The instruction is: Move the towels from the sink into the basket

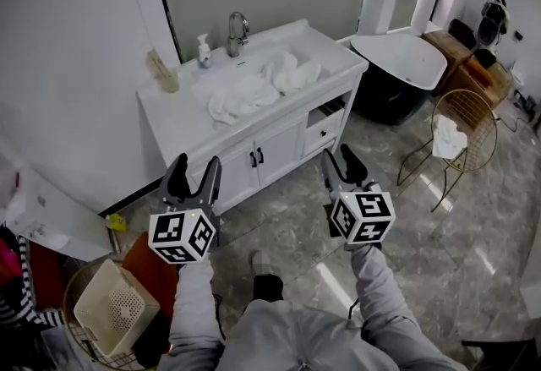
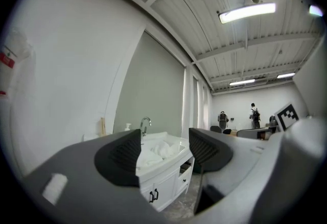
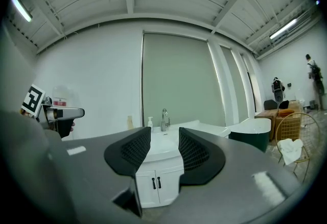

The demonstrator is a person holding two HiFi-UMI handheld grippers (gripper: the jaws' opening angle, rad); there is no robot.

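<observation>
My left gripper [image 1: 194,169] and right gripper [image 1: 341,160] hang near me, jaws apart and empty. Far ahead in the sink [image 1: 252,63], the towels [image 1: 245,95] look soft, light, floppy; I'd pinch a raised fold.

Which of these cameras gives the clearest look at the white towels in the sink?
The head view: it looks down on the towels, heaped across the basin. The left gripper view shows them small and side-on. The right gripper view sits too low to make them out.
</observation>
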